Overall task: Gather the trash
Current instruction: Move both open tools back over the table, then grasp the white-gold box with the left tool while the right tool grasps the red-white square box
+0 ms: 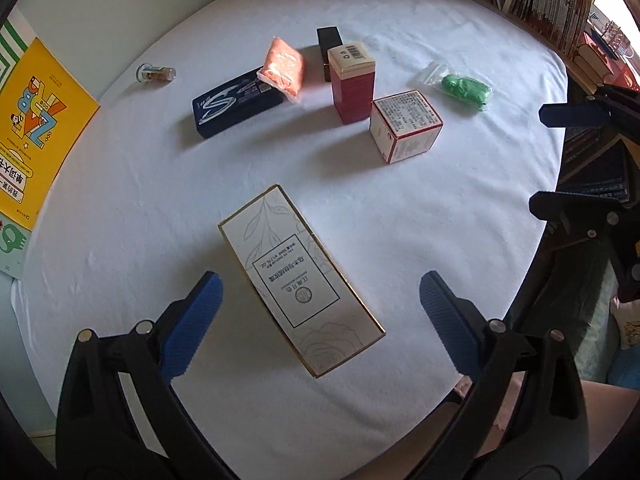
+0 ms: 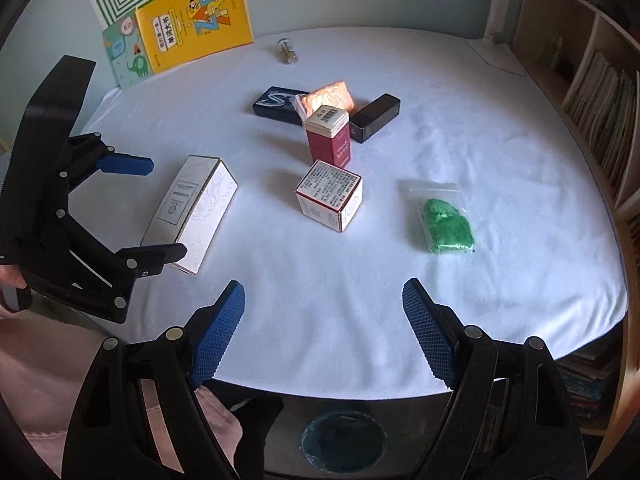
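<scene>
The surface [image 1: 120,200], draped in a white cloth, fills both views and carries every piece of trash. Largest among them is the long white box [image 1: 300,276] with leaf and rose line drawings, lying flat near the front left edge; the left gripper [image 1: 320,308] hovers over it with its blue pads spread wide on either side, released and touching nothing. In the right wrist view that same box [image 2: 192,212] lies just beyond the left gripper [image 2: 160,208]. Next in size is the dark blue flat box [image 1: 236,102] bearing a silver S, with the orange packet [image 1: 282,68] resting partly on its far end. The red tin [image 1: 352,84] stands upright beside them, a barcode on its cream lid, and the black box [image 1: 330,40] lies just behind it. The white cube box [image 1: 406,126], printed with small text, stands near the tin (apart from it, as far as the view shows). Well off to the right lies the clear bag of green material [image 2: 446,224]. Smallest is a little bottle [image 2: 288,52] on its side near the far edge, close to the yellow book [image 2: 196,12] propped against the wall. The right gripper [image 2: 324,320] hangs over bare cloth at the near edge, fingers parted and empty, above a round bin [image 2: 344,440] below the surface.
</scene>
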{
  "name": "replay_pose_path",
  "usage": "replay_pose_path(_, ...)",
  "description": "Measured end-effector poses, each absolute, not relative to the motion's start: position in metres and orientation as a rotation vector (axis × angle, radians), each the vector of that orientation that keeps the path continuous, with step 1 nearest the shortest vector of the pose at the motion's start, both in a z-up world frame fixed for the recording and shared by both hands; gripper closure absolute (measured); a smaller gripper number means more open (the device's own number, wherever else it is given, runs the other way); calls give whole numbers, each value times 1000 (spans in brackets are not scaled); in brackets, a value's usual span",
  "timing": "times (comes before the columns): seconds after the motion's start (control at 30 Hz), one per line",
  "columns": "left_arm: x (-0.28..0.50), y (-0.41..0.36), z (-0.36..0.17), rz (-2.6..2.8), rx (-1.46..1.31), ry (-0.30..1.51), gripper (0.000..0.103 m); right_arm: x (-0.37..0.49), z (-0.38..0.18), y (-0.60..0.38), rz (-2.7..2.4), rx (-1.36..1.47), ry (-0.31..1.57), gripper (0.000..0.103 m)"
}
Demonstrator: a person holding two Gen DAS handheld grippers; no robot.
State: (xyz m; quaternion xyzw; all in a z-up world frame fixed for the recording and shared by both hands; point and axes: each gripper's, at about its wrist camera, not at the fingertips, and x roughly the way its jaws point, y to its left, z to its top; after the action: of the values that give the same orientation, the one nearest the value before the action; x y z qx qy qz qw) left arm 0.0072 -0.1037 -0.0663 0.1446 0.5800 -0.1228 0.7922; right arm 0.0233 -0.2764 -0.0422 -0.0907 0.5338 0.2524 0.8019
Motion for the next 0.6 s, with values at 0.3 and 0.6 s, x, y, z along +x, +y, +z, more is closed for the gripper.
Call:
replay_pose_path(0.3, 17, -100, -79, -263, 285, 1285, 7, 45, -53, -259, 572, -226, 1171, 22)
replay_pose_path(0.6, 28, -96, -89, -259, 262, 1312, 7, 64, -65, -249, 590, -241, 1201, 22)
